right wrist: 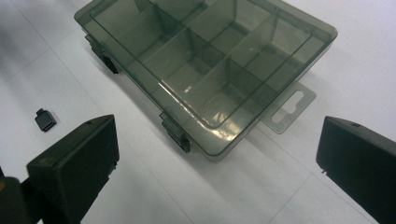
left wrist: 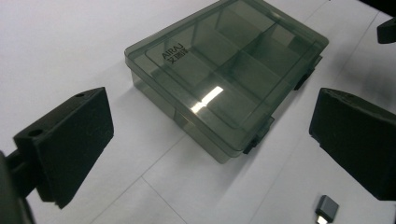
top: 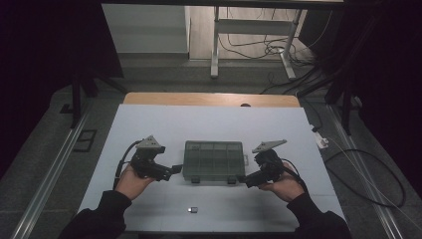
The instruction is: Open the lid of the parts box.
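Compartment box (top: 214, 160), smoky translucent, lid latched: flanked by left gripper (top: 174, 170) and right gripper (top: 247, 179), jaws wide and empty; advise squaring each to its nearest latch.

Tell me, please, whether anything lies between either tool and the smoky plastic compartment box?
Nothing visible does. The left tool and right tool flank the closed box with bare white tabletop between. The small dark adapter lies nearer the person, out of both paths.

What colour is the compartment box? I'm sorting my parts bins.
Translucent smoky grey-green compartment box, with darker latches; right gripper view shows it best.
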Demonstrator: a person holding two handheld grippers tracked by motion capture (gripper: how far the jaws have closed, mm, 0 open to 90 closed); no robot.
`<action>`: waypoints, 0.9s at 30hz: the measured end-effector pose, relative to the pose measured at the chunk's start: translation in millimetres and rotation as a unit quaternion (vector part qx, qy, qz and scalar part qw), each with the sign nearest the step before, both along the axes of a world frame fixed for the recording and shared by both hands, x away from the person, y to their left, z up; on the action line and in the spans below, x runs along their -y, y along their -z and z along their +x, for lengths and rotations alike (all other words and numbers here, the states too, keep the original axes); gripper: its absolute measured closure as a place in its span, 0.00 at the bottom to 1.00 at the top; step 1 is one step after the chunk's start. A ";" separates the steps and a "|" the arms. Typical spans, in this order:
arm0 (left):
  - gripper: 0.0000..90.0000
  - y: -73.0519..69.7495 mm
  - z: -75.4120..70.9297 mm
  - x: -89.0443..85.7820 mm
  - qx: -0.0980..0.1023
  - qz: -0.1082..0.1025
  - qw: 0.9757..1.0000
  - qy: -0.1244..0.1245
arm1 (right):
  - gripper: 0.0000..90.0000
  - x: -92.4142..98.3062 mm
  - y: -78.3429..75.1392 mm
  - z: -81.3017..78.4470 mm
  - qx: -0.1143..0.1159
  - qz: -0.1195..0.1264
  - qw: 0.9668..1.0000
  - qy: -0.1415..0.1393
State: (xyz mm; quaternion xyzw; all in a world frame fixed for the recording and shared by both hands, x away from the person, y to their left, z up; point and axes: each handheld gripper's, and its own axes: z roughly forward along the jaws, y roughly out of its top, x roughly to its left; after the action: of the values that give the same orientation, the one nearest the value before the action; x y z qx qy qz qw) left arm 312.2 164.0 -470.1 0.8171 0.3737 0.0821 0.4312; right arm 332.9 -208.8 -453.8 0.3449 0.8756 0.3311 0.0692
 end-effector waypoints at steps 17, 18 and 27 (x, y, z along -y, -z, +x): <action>0.00 12.0 11.7 18.6 0.002 0.019 1.000 0.009 | 0.09 -3.9 8.2 0.4 0.007 -0.021 1.000 0.008; 0.00 13.5 12.0 19.2 0.001 0.018 1.000 0.011 | 0.11 -3.5 9.0 0.3 0.009 -0.020 1.000 0.007; 0.00 17.7 8.8 26.1 0.008 0.037 0.999 0.038 | 0.39 1.7 12.4 -2.9 0.006 -0.017 1.000 -0.003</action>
State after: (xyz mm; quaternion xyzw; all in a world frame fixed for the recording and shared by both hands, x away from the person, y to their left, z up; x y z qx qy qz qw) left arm 321.0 137.9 -487.7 0.8454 0.3357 0.0866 0.4063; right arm 330.0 -210.5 -466.1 0.3390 0.8818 0.3182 0.0794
